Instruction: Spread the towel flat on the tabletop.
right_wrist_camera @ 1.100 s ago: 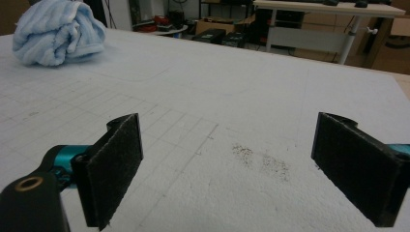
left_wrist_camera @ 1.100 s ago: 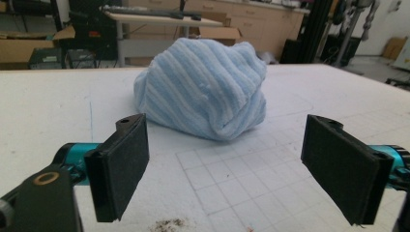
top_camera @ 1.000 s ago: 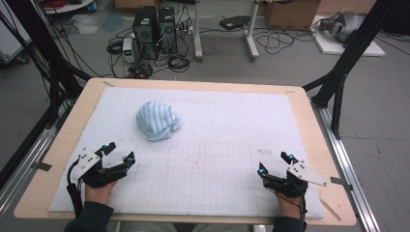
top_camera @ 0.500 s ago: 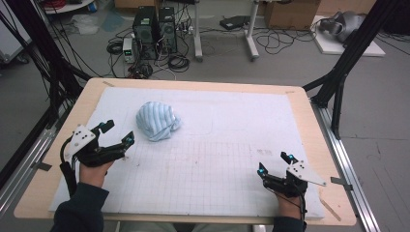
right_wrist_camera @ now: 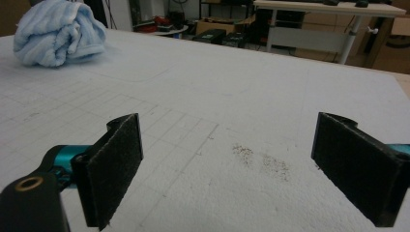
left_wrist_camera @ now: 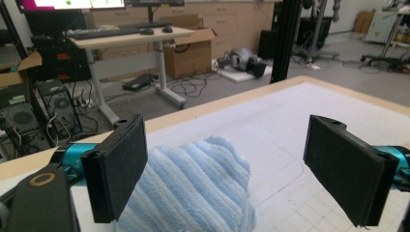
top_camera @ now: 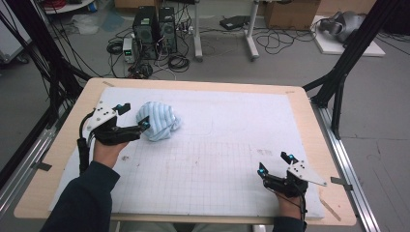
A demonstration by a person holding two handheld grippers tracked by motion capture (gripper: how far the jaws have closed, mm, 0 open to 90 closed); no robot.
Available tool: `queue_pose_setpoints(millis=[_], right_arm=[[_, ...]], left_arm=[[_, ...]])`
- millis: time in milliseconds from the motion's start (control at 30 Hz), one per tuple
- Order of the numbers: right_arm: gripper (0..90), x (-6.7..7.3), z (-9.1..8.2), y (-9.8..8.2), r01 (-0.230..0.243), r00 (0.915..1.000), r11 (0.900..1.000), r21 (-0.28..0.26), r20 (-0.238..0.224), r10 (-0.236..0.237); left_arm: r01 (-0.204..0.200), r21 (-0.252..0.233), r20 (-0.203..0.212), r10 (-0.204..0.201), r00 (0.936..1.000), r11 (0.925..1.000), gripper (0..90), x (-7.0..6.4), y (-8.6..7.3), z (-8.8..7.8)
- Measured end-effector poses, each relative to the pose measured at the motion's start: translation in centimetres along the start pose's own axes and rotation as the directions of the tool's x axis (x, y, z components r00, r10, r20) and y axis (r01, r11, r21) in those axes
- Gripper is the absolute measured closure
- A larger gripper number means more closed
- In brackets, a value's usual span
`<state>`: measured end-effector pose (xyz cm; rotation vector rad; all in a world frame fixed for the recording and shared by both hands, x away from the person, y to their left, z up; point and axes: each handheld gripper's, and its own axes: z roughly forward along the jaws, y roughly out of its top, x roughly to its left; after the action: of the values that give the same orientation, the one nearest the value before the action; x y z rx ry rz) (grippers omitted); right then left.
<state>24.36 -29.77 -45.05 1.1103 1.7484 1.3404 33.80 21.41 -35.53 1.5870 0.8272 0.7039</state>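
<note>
A crumpled light-blue striped towel (top_camera: 158, 121) lies on the white gridded mat (top_camera: 232, 130), left of centre towards the far side. My left gripper (top_camera: 132, 116) is open right at the towel's left edge, one jaw beside the cloth. In the left gripper view the towel (left_wrist_camera: 193, 188) bulges up between the wide-apart jaws of the left gripper (left_wrist_camera: 227, 145), closer to the left jaw; nothing is pinched. My right gripper (top_camera: 274, 163) rests open near the mat's front right, far from the towel. The right gripper view has the towel (right_wrist_camera: 58, 31) far off at upper left, past the open right gripper (right_wrist_camera: 227, 159).
The mat covers a wooden table (top_camera: 58, 159) framed by black struts (top_camera: 338, 82). A faint smudge of crumbs (right_wrist_camera: 263, 162) marks the mat ahead of the right gripper. Computer towers and cables (top_camera: 154, 29) sit on the floor beyond the far edge.
The left gripper has travelled from the front left of the mat forward and rightward up to the towel. The right gripper and the towel have stayed put.
</note>
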Motion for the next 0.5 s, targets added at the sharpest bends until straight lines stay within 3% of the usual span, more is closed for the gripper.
queue_pose_setpoints(millis=[200,367,433,500], right_arm=[[10.1,0.0,0.0,0.0,0.002,1.0000,1.000,-0.002,0.000,-0.002],[10.1,0.0,0.0,0.0,0.003,1.0000,1.000,-0.001,0.001,-0.003],[10.1,0.0,0.0,0.0,0.002,1.0000,1.000,-0.001,0.002,-0.002],[10.1,0.0,0.0,0.0,0.003,1.0000,1.000,-0.001,0.001,-0.003]], left_arm=[[0.007,0.080,-0.003,-0.007,1.0000,0.9967,17.4,0.3,-1.1,2.4],[0.019,0.155,-0.023,-0.016,0.9996,0.9878,19.6,0.8,-2.4,4.2],[0.027,0.163,-0.033,-0.022,0.9992,0.9863,19.5,0.9,-2.6,4.4],[0.020,0.197,-0.044,-0.011,0.9990,0.9802,19.4,0.9,-3.2,5.2]])
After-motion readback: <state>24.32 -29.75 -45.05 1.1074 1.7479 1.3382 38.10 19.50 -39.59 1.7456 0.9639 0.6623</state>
